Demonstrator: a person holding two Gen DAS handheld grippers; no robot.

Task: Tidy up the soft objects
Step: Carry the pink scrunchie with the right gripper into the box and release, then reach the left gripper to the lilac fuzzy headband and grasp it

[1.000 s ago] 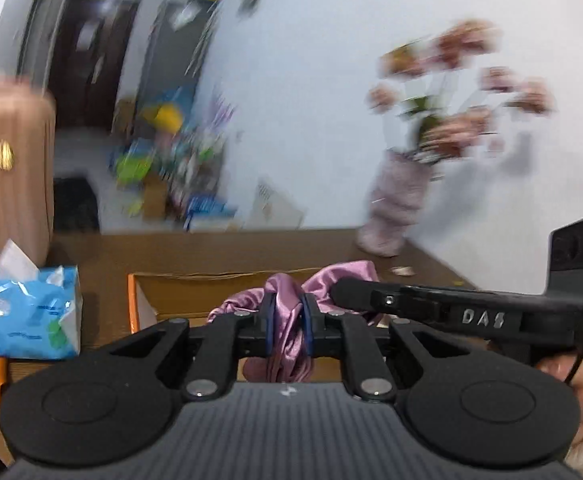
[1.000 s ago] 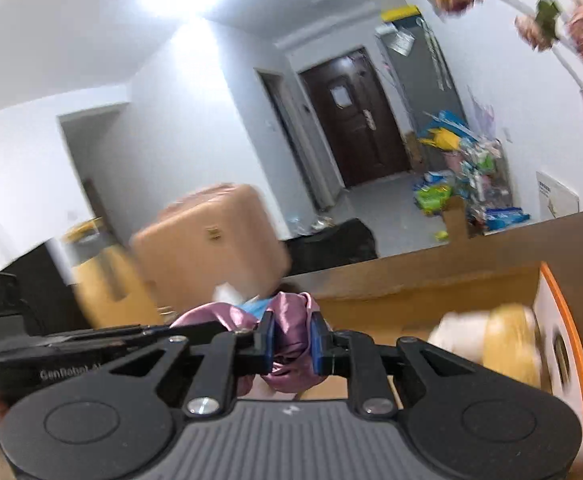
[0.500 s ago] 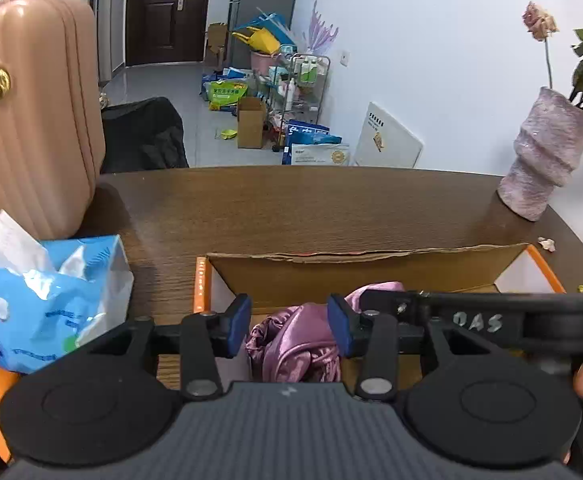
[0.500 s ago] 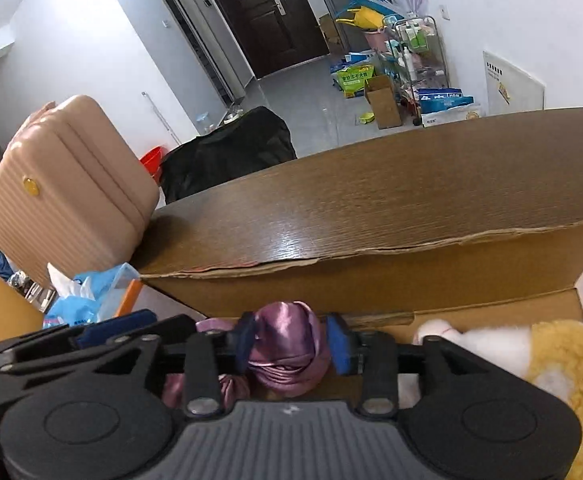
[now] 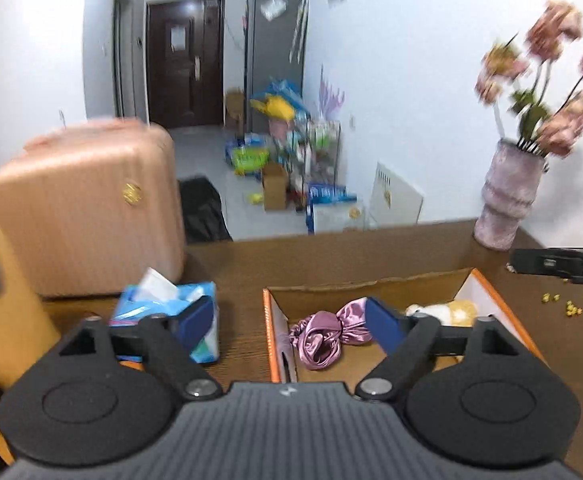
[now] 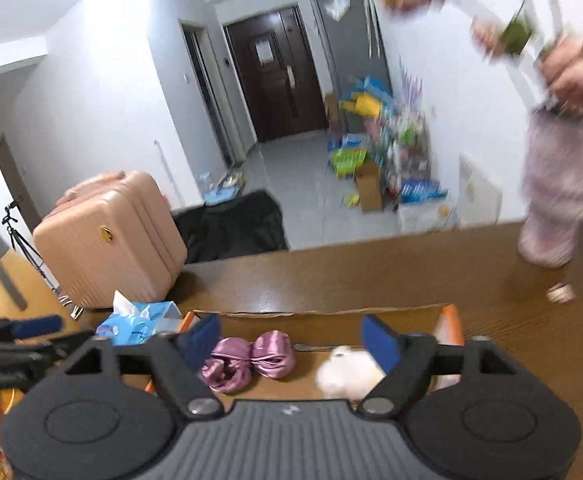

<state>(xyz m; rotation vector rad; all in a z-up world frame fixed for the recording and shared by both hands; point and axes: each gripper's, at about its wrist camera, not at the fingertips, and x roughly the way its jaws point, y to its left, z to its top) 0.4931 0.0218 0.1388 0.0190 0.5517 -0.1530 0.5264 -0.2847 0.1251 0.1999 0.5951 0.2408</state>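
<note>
The brown wooden table [image 5: 331,264] bears a cardboard box [image 5: 371,286] beside a tissue pack [image 5: 163,304].

Glossy satin cloth [image 5: 323,336]; matt cardboard box [image 5: 371,288]; wood-grain table [image 5: 331,256].

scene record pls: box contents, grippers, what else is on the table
box: open cardboard box, orange outer sides
contents: pink satin cloth, bunched, left part; white and yellow plush toy, right part
left gripper: jaws have just been opening, now wide, nothing between the pads
right gripper: the same, holds nothing
table: blue tissue pack, vase of flowers
</note>
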